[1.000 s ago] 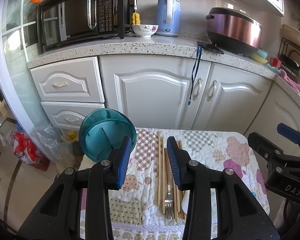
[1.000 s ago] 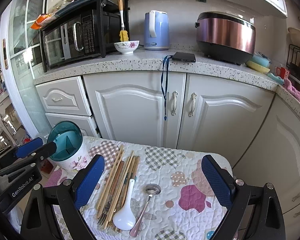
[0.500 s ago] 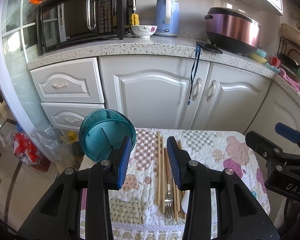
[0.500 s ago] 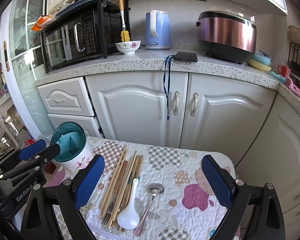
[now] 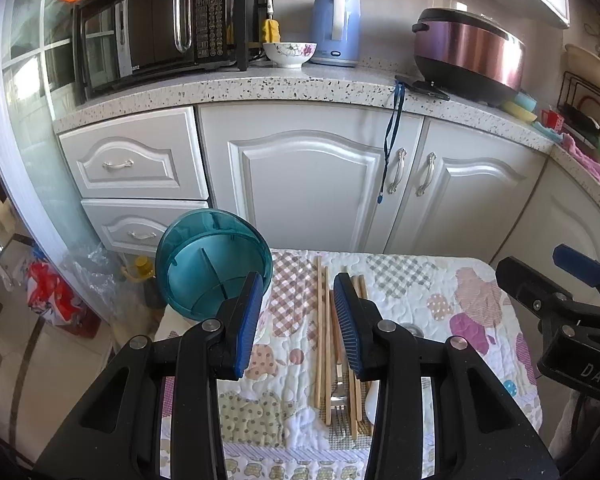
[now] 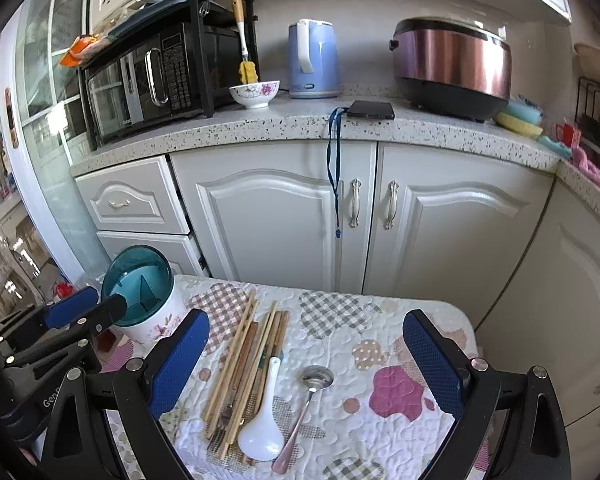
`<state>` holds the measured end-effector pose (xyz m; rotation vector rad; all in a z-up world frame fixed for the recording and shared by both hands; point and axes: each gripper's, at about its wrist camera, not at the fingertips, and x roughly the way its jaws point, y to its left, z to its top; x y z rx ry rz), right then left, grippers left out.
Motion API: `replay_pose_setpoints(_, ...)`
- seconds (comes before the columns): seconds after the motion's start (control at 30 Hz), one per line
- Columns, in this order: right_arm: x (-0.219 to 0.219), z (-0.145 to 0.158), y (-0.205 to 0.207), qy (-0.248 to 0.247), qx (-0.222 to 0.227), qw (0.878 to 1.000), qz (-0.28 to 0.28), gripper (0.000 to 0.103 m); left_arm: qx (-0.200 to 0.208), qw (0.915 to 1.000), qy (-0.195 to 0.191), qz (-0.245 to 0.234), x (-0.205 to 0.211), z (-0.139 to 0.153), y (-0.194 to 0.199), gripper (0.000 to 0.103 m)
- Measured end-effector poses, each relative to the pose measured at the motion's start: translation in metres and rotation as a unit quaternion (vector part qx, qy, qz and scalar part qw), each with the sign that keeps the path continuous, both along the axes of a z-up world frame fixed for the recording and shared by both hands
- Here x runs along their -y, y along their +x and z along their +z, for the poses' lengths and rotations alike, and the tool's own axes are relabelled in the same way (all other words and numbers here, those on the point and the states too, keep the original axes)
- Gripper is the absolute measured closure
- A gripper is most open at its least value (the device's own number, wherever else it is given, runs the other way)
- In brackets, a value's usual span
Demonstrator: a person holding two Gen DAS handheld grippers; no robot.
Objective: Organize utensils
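Observation:
On a quilted patchwork cloth (image 6: pixel 388 432) lie several wooden chopsticks (image 6: pixel 242 356), a fork (image 6: pixel 220 434), a white ceramic spoon (image 6: pixel 262 428) and a metal spoon (image 6: pixel 312 390). At the cloth's far left stands a teal-rimmed utensil holder (image 6: pixel 140 292), divided inside. My right gripper (image 6: pixel 306 360) hovers wide open above the utensils with nothing in it. My left gripper (image 5: pixel 296 320) is open by a narrower gap, over the chopsticks (image 5: pixel 322 328), just right of the holder (image 5: pixel 212 268). It holds nothing.
White cabinets (image 6: pixel 284 224) and a speckled counter (image 6: pixel 260 132) rise behind the small table. A microwave (image 6: pixel 156 80), bowl (image 6: pixel 254 94), kettle (image 6: pixel 314 62), rice cooker (image 6: pixel 454 66) and phone with lanyard (image 6: pixel 370 109) sit on the counter. Bags (image 5: pixel 60 296) lie on the floor at left.
Both grippers have shifted only slightly, and the right wrist view has moved a little. Jaw openings are unchanged and no utensil has moved.

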<state>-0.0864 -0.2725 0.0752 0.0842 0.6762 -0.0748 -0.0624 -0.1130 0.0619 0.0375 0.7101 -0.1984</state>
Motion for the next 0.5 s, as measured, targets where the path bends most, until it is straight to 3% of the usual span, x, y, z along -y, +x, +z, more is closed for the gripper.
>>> replay_pose_setpoints(0.5,0.0028,-0.0046,0.0081,-0.001,-0.017,1.0,0.001,0.006,-0.003,1.0,0.003,-0.003,0.0029,-0.0035,0.0028,0.067)
